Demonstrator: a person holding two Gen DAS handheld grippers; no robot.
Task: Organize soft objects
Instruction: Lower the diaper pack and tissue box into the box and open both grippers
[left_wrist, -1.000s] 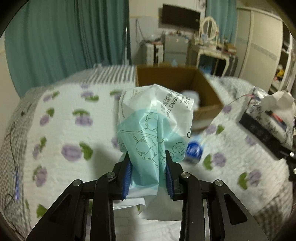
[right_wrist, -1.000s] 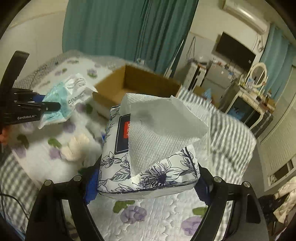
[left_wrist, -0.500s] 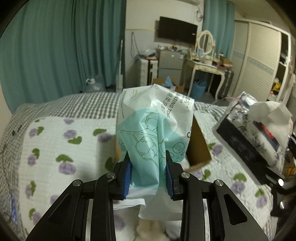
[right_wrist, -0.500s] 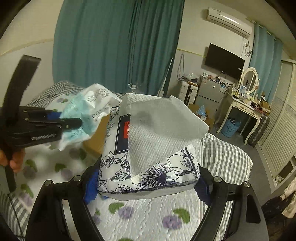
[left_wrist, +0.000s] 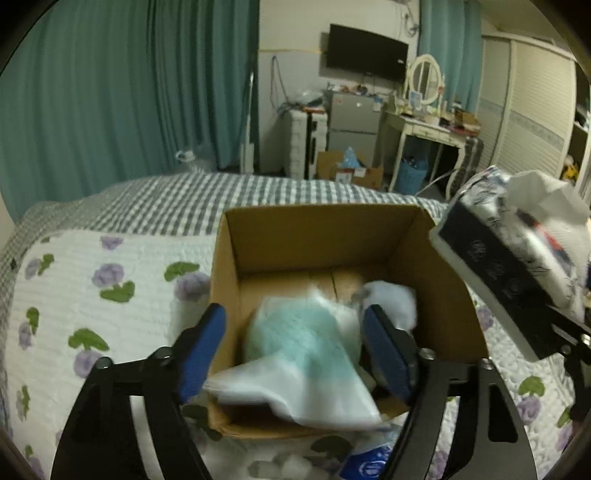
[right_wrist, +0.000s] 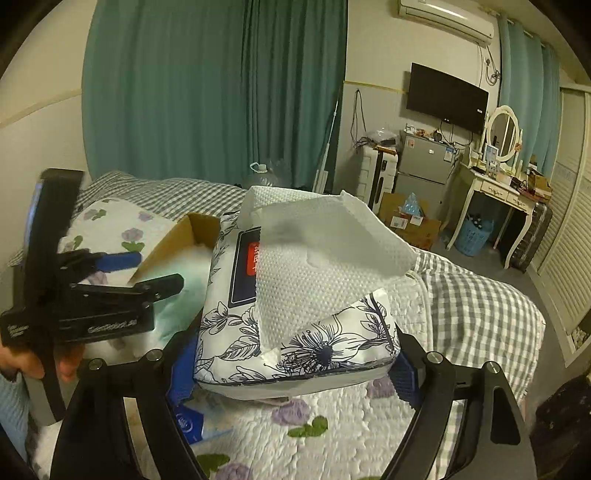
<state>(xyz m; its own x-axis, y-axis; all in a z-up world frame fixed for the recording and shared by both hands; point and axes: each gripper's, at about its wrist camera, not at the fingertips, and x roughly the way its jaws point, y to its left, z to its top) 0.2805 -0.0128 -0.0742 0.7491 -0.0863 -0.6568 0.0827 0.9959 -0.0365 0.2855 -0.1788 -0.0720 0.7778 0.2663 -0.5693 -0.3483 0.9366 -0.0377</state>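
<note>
My left gripper (left_wrist: 295, 350) is open above the cardboard box (left_wrist: 325, 236) on the bed. The teal and white plastic pack (left_wrist: 303, 350) is loose between the spread blue pads, blurred, dropping into the box. My right gripper (right_wrist: 291, 365) is shut on the floral tissue pack (right_wrist: 317, 332), a white tissue sticking up from its top. That pack also shows at the right edge of the left wrist view (left_wrist: 517, 251), above the box's right side. The left gripper shows at the left of the right wrist view (right_wrist: 147, 273).
The box stands on a white quilt with purple flowers (left_wrist: 92, 295) over a grey checked bedspread (left_wrist: 166, 206). A blue and white packet (left_wrist: 369, 461) lies on the quilt in front of the box. Curtains, a desk and a cabinet stand behind the bed.
The left gripper has opened and let go of the teal pack, which falls into the box. Both grippers have moved toward the box; the right still holds the tissue pack.
</note>
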